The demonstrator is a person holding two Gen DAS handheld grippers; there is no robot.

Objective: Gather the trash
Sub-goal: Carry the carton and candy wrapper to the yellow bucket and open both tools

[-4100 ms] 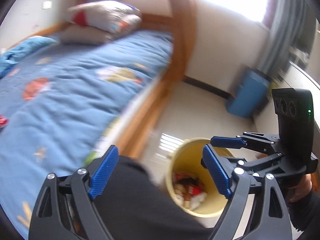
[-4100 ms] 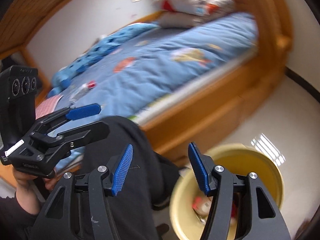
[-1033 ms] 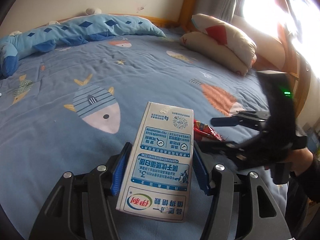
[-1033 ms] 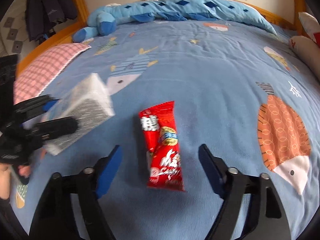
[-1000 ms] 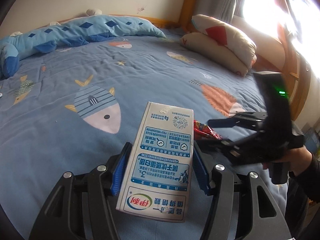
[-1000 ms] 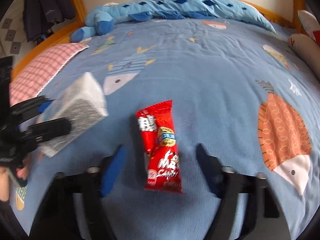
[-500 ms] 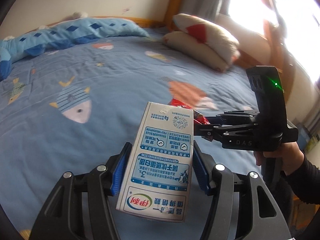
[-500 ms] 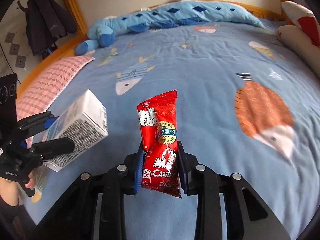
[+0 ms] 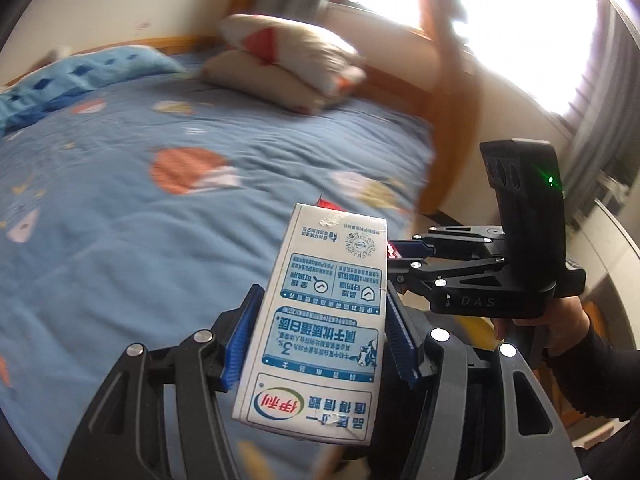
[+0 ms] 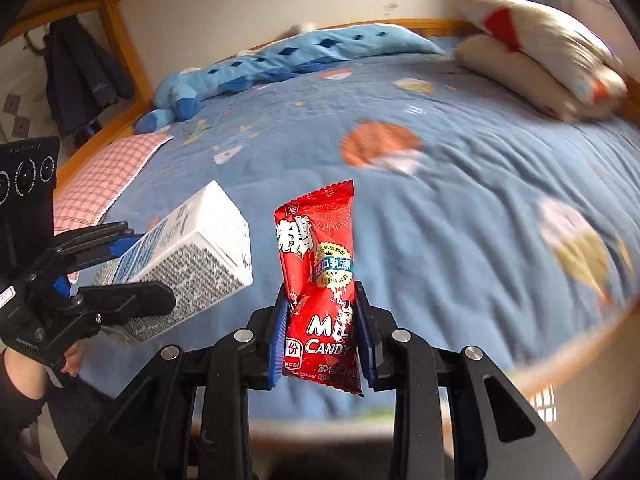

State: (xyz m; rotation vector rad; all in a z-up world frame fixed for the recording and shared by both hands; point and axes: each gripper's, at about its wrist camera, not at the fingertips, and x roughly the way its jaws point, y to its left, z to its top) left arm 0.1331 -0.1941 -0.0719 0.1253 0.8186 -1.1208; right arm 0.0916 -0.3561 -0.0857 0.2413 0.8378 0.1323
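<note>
Holding both pieces of trash clear of the bed, I read each claw as loaded. Nearest in the left wrist view, my left gripper (image 9: 322, 334) pinches a white and blue milk carton (image 9: 320, 328) across its narrow sides; the carton's long axis runs straight out along the fingers, print upside down to the camera. In the right wrist view my right gripper (image 10: 323, 334) is pressed onto the lower half of a red milk candy wrapper (image 10: 320, 280), which stands upright out of the jaws, its crimped top edge free. The two grippers sit close side by side, the carton just left of the wrapper, neither touching the blue fish-print quilt (image 10: 460, 220) beyond. I cannot see a trash bin clearly here, only a blurred yellow patch low behind the right gripper in the left view, so I judge the drop lies down and to the right, off the bed's edge. Farther off lie the stacked pillows (image 9: 288, 68) and the wooden bed frame (image 9: 448, 120).
</note>
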